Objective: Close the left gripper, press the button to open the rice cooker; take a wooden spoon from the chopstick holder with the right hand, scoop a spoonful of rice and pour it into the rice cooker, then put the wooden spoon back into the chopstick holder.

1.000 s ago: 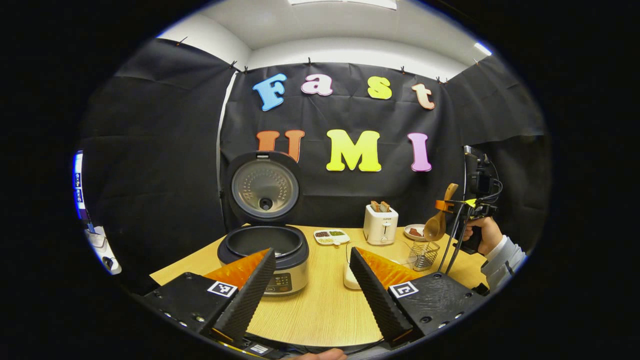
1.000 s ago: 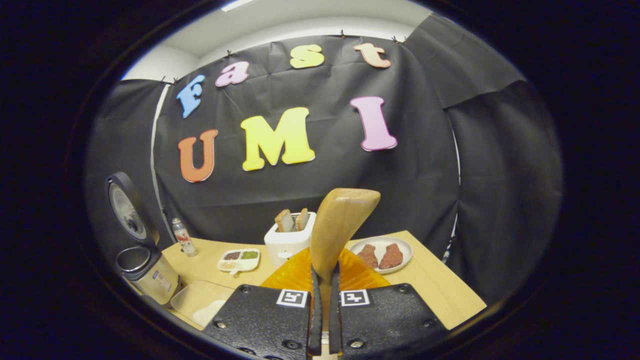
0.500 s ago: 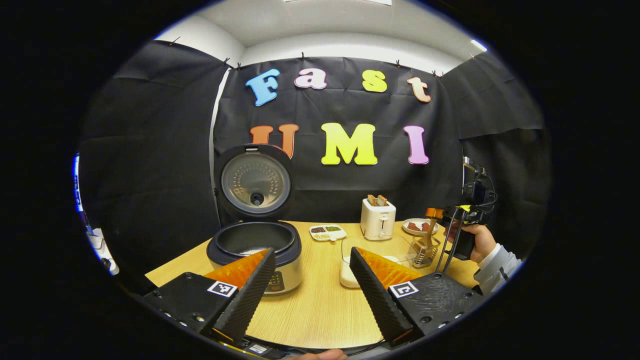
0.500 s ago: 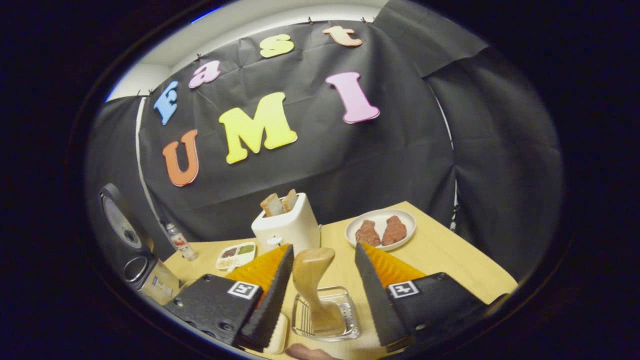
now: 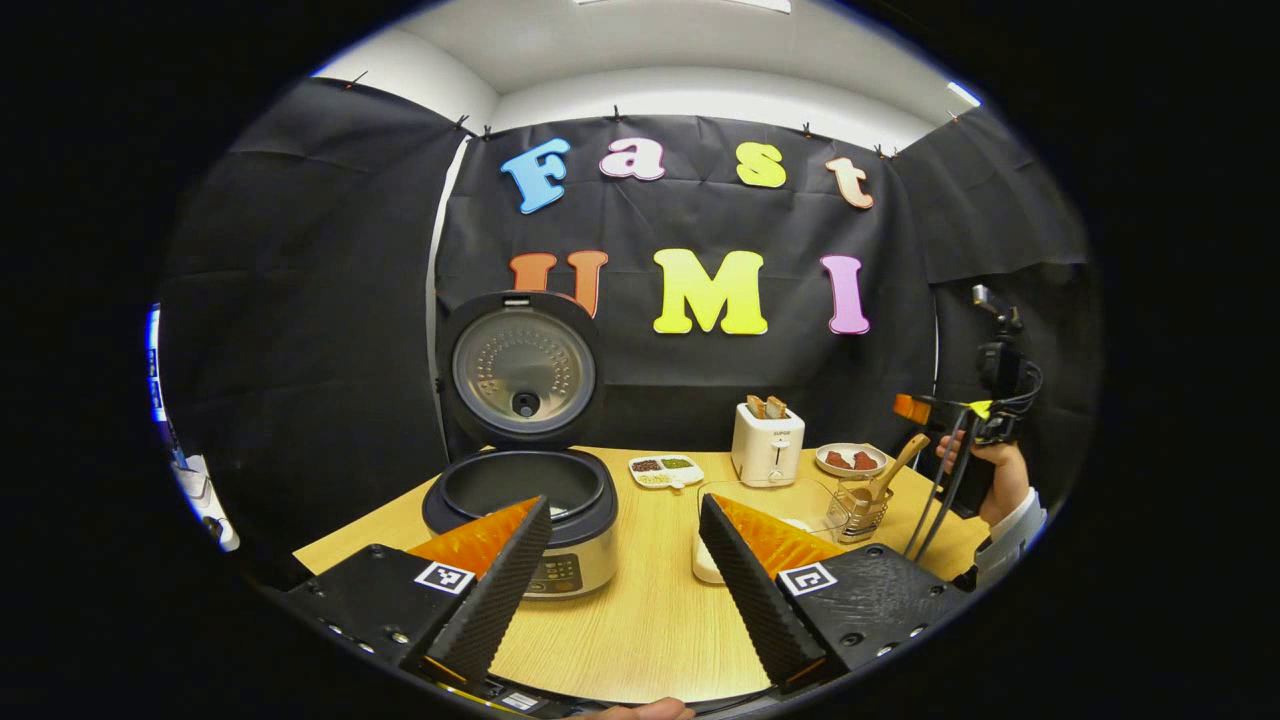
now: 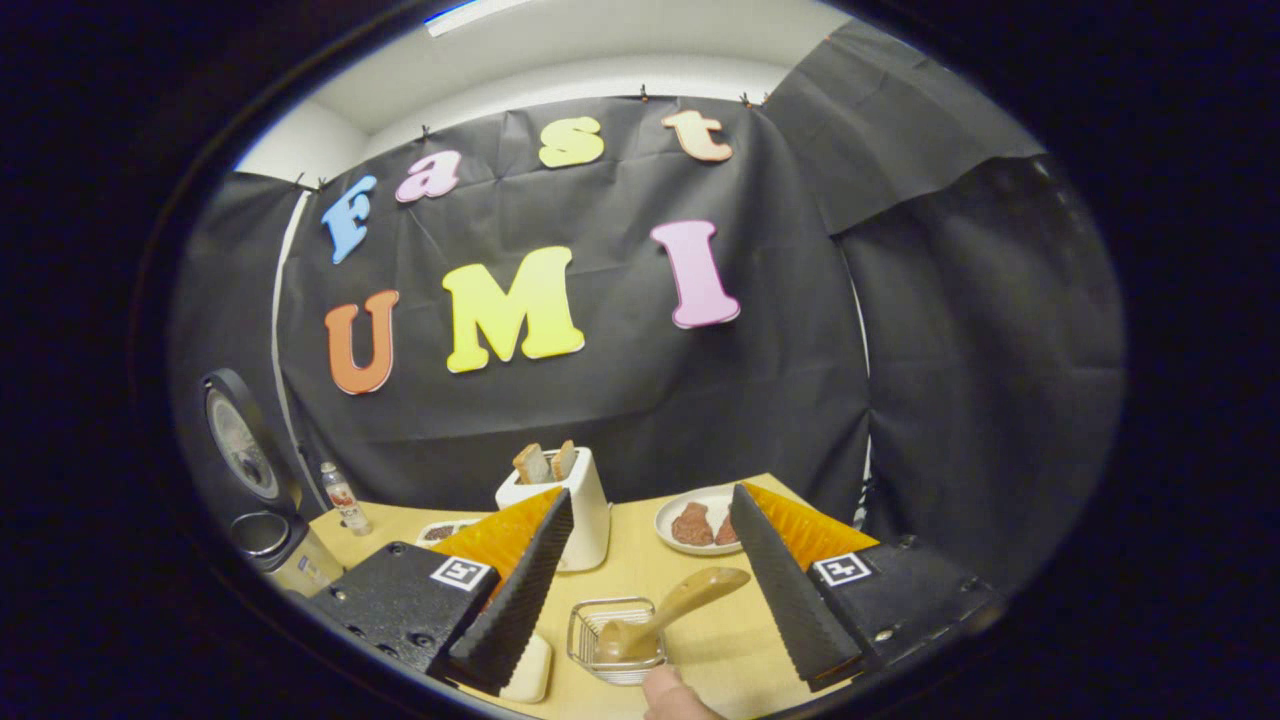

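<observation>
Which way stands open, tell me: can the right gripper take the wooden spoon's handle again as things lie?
Probably yes. The right gripper is open, and the wooden spoon leans in the chopstick holder with its handle rising free between the fingers, nothing across it.

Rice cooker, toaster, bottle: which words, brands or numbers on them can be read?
Rice cooker: front panel print, too small to read.
Toaster: small front mark, too small to read.
Bottle: label blurred, unreadable.
Left gripper, right gripper: square coded markers, no words.
</observation>
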A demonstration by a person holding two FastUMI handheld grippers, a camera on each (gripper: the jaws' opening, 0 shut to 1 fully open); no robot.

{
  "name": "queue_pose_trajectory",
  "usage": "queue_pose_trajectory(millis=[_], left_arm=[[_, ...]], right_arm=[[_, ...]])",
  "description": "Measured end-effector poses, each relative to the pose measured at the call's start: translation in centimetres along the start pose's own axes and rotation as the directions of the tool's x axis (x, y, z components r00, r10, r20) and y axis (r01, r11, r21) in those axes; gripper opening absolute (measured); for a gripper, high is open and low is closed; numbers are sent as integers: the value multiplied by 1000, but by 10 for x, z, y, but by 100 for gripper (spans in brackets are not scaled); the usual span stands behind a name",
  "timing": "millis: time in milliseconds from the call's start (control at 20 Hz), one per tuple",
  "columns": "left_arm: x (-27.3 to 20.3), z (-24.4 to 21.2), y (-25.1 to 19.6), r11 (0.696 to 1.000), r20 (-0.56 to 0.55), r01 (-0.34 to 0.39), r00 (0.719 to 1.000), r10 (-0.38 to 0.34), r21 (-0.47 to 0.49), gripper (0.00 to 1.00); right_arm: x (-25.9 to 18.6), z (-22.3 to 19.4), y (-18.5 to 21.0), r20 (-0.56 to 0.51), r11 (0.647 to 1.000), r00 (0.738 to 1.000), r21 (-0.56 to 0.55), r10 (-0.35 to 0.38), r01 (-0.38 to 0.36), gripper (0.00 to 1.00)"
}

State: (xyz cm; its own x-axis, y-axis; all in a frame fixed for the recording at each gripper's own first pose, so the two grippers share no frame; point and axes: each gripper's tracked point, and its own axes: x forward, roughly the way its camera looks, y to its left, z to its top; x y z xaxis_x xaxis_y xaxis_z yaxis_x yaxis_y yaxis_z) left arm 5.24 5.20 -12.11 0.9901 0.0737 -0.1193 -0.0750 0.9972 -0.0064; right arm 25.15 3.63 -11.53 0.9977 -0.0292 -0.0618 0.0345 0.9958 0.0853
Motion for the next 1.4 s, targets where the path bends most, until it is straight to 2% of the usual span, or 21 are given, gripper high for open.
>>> queue_pose_trajectory(millis=[50,300,350,400,450,500,600,700,750,1000,1100,1150,1200,1300,1400], left_arm=[[1,3,4,1000,4,-7,1000,7,1,95],[1,23,25,998,23,-54,998,53,16,95],[0,31,29,998,35,-66,997,65,25,95],[0,38,30,997,41,-67,997,66,28,95],[0,45,31,998,46,-64,997,63,27,95],[1,52,33,998,49,-62,997,60,27,95],[6,64,42,997,46,-75,996,74,26,95],[10,81,53,995,57,-91,994,89,33,94],[15,89,59,994,60,-99,993,97,35,94],[41,135,101,984,87,-170,982,165,46,95],[54,157,107,988,99,-156,983,154,20,96],[64,169,110,988,111,-151,983,148,12,100],[74,177,106,992,111,-124,986,122,7,96],[93,194,94,999,118,-43,992,44,-14,94],[114,208,91,1000,134,-6,991,9,-22,94]], right_arm=[[-11,7,3,9,1000,1000,-17,3,-3,100],[-69,30,18,34,996,999,-85,33,-30,100],[-82,35,22,45,994,998,-104,39,-34,94],[-95,40,24,61,992,997,-119,42,-35,94],[-108,48,26,81,991,995,-126,49,-39,100],[-121,53,31,99,991,993,-125,61,-49,94],[-143,59,37,114,989,991,-133,77,-62,94],[-165,65,42,132,987,988,-145,86,-66,94],[-175,67,44,139,987,986,-148,91,-70,100],[-205,57,50,147,985,983,-146,112,-90,100],[-208,49,55,126,982,984,-155,128,-108,100],[-208,46,57,118,980,983,-159,138,-119,100],[-208,45,59,113,978,982,-163,149,-130,100],[-206,42,60,102,975,982,-172,159,-140,100],[-202,41,55,102,978,984,-167,147,-129,100]])
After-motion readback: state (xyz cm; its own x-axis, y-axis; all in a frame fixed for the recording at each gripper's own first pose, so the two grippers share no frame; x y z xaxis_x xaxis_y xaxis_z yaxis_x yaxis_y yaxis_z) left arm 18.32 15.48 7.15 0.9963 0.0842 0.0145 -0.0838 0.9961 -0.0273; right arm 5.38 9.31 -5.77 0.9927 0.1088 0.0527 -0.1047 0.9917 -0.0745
